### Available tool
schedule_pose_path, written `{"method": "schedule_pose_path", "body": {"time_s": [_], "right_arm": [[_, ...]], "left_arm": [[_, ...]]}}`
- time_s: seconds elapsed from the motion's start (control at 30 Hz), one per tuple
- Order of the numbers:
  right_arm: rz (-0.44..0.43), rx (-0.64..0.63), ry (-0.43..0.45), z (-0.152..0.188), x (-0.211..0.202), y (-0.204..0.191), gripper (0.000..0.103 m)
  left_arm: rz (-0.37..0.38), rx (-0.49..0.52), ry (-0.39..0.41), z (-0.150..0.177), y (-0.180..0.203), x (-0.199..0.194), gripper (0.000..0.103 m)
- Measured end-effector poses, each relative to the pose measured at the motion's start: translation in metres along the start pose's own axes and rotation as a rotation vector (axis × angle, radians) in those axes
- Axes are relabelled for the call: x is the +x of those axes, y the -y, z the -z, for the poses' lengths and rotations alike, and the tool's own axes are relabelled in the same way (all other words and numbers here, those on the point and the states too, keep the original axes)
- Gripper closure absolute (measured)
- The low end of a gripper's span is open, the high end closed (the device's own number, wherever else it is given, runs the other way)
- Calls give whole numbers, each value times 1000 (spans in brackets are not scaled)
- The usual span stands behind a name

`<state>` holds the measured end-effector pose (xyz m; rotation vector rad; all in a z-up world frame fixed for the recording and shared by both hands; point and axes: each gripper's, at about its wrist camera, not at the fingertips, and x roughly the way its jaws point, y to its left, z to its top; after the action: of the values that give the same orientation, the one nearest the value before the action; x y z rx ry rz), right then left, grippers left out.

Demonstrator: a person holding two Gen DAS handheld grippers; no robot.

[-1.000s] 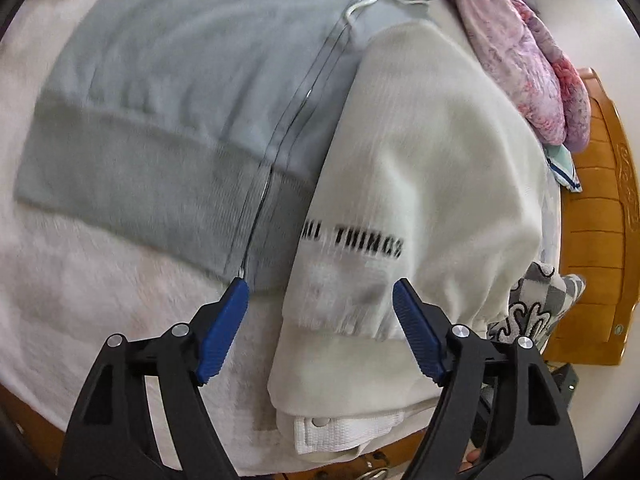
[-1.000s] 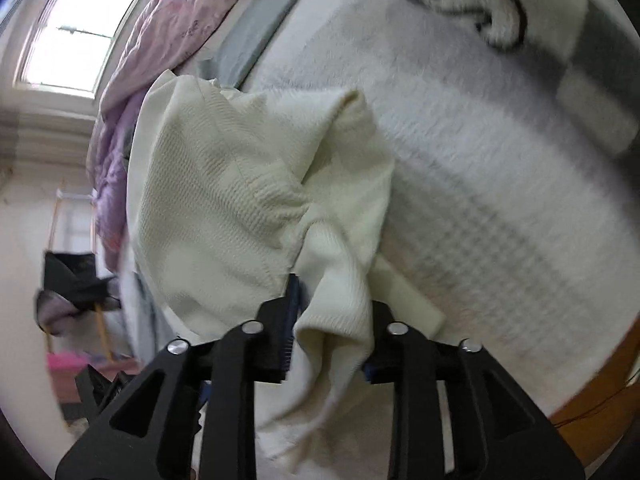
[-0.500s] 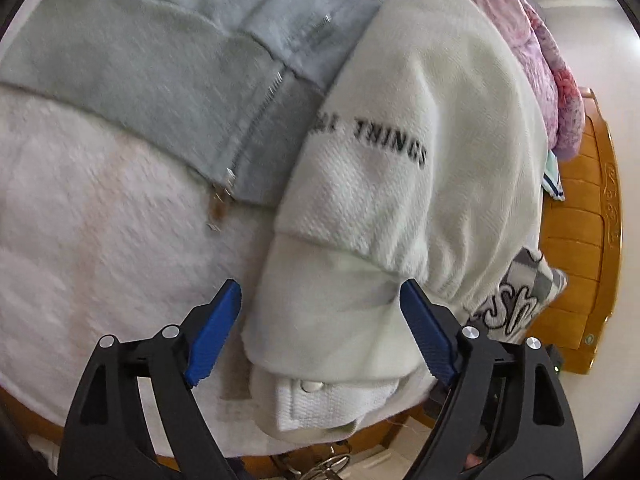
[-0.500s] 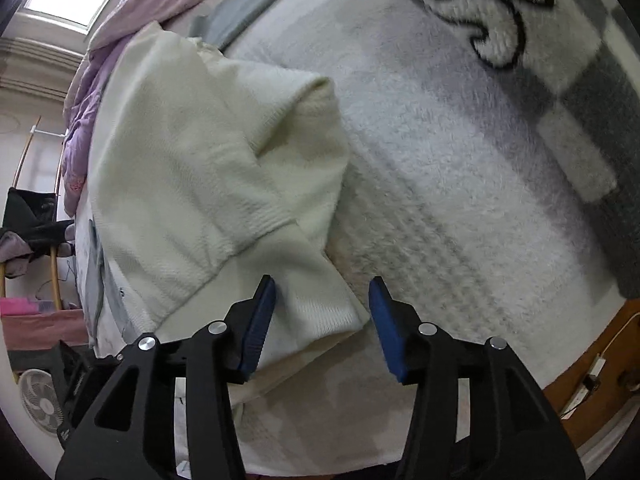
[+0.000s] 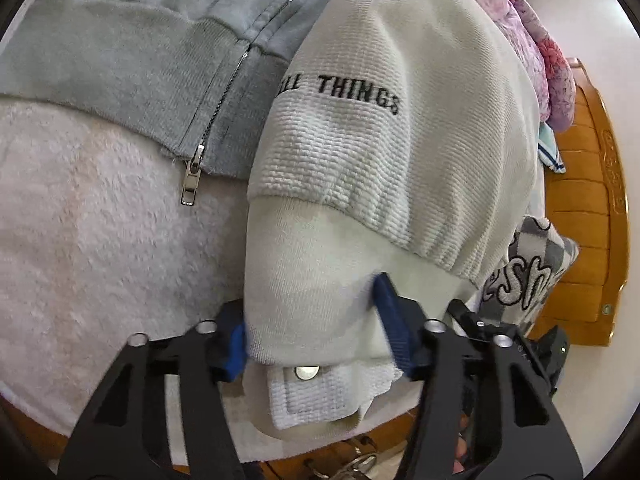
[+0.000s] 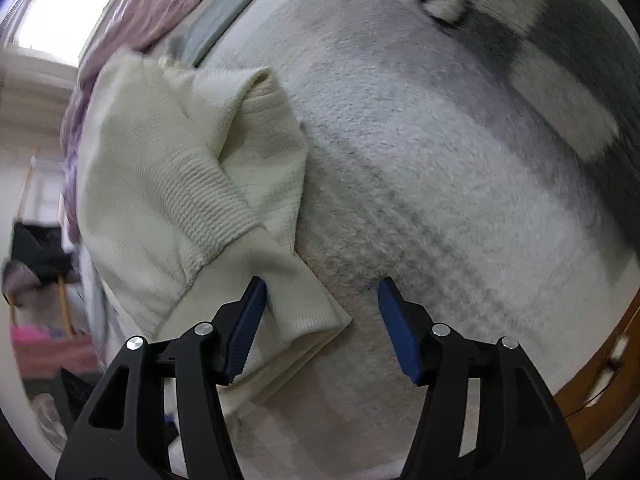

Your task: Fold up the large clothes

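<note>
A cream knit sweater [image 5: 400,152] with black lettering "ALL THINGS" lies folded on a fluffy white blanket [image 5: 100,240]. My left gripper [image 5: 316,332] has its blue pads pressed against the folded lower edge of the sweater, one on each side, above a white snap tab [image 5: 308,388]. In the right wrist view the same sweater [image 6: 180,184] lies at the left, its corner [image 6: 312,312] between the pads. My right gripper [image 6: 322,328] is open, its left pad touching that corner.
A grey-blue zip hoodie [image 5: 160,60] lies beside the sweater at the upper left. A pink floral quilt [image 5: 540,40] and a wooden bed frame [image 5: 592,200] are at the right. A grey-and-white patterned blanket [image 6: 520,40] covers the bed.
My left gripper moved forward onto the sweater's lower edge and closed on it. My right gripper let go of the sweater corner and opened wide.
</note>
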<state>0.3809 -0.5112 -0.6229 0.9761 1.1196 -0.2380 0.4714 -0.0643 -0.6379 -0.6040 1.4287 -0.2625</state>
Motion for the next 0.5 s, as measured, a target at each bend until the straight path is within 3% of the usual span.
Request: {"method": "schedule_pose_path", "body": {"time_s": [0.03, 0.1, 0.37, 0.5], "right_arm": [[-38, 47, 9, 4, -2, 6, 43], [-101, 99, 15, 9, -4, 12, 38], [-452, 455, -10, 58, 6, 46, 33], [-618, 602, -22, 72, 18, 52, 31]], "left_arm": [[-4, 19, 1, 0, 4, -2, 69], [26, 43, -1, -3, 10, -10, 76], [163, 70, -7, -17, 43, -43, 78], [183, 69, -22, -22, 45, -47, 78]]}}
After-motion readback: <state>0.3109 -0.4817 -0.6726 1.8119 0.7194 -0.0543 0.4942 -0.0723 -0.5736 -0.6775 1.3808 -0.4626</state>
